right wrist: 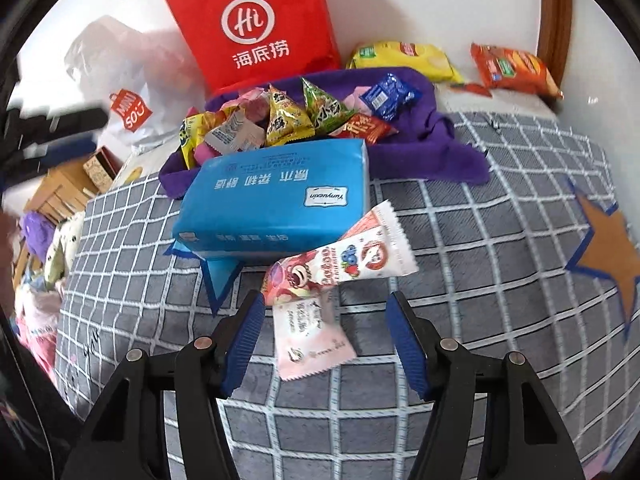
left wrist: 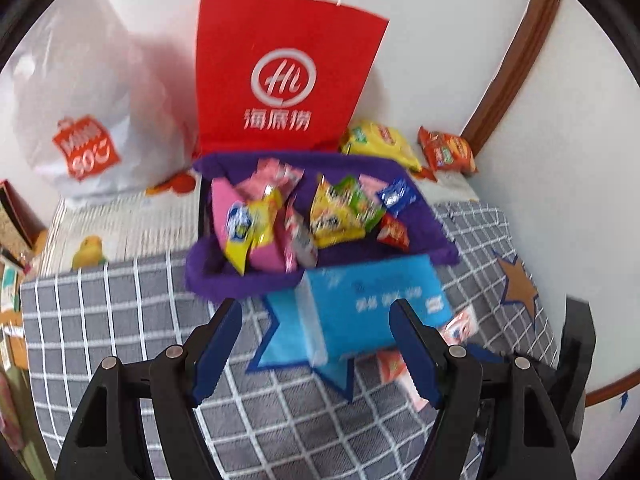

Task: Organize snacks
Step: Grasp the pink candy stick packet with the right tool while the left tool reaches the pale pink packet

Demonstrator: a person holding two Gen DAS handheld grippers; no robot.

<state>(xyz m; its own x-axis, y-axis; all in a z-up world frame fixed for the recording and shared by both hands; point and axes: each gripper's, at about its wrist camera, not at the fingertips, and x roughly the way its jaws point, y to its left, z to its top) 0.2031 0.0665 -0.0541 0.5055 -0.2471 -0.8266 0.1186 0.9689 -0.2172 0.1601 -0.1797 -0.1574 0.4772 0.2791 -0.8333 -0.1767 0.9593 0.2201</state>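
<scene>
A purple fabric bin [left wrist: 424, 236] holds several bright snack packets [left wrist: 340, 212] on a grey checked cover. A blue tissue pack [left wrist: 372, 300] lies against the bin's near side. My left gripper [left wrist: 316, 312] hovers open over that pack, with nothing between its fingers. In the right wrist view the same tissue pack [right wrist: 272, 196] and bin [right wrist: 432, 136] lie ahead. A long white and pink snack packet [right wrist: 360, 256] leans on the pack, and a small pink packet [right wrist: 316, 344] lies flat below it. My right gripper [right wrist: 325, 304] is open above them, its pads clear of both.
A red paper bag [left wrist: 288, 72] and a white plastic bag [left wrist: 80, 100] stand behind the bin. A yellow chip bag [right wrist: 404, 60] and an orange snack bag [right wrist: 512, 68] lie by the white wall at the back right. Clutter and a wooden piece [right wrist: 56, 196] sit off the left edge.
</scene>
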